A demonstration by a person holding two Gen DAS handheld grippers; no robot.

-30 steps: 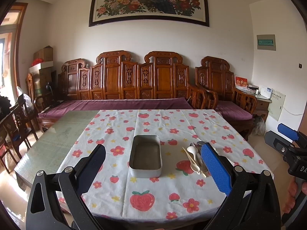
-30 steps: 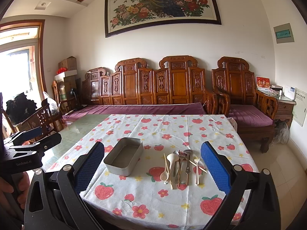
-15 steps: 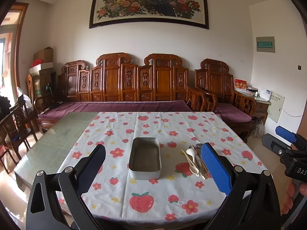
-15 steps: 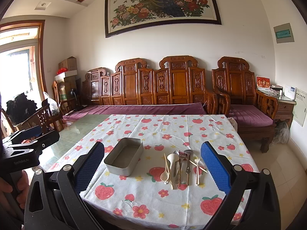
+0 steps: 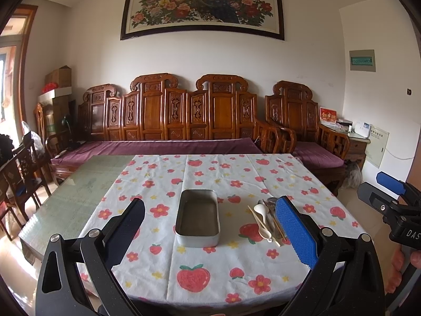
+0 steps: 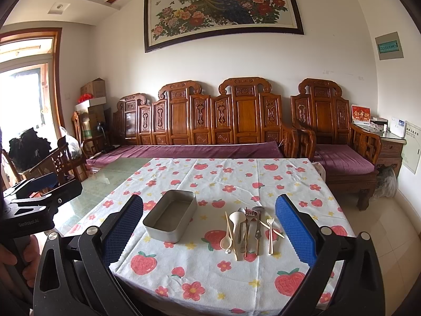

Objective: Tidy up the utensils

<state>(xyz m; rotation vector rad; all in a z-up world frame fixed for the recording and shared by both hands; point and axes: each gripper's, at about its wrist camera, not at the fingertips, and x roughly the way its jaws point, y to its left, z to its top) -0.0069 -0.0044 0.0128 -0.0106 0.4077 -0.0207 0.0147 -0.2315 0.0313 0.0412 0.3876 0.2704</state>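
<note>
An empty rectangular metal tin [image 5: 198,217] [image 6: 171,214] sits on the strawberry-print tablecloth [image 5: 205,263]. To its right lies a cluster of utensils [image 6: 247,229] [image 5: 265,220]: cream plastic spoons, a cream fork, chopsticks and several metal pieces. My left gripper [image 5: 210,231] is open and empty, held before the table's near edge facing the tin. My right gripper [image 6: 209,230] is open and empty, facing the utensils. Each gripper also shows in the other's view, the right [image 5: 389,197] and the left [image 6: 34,194].
The cloth covers the right part of a glass-topped table [image 5: 71,200]. A carved wooden sofa [image 5: 184,121] with purple cushions stands behind it. Dark wooden chairs [image 5: 18,173] stand at the left. A side table [image 6: 389,142] stands far right.
Both views have shifted slightly; the left gripper has drifted a little, and the table looks marginally nearer. The tin and utensils have not moved. Both grippers stay open.
</note>
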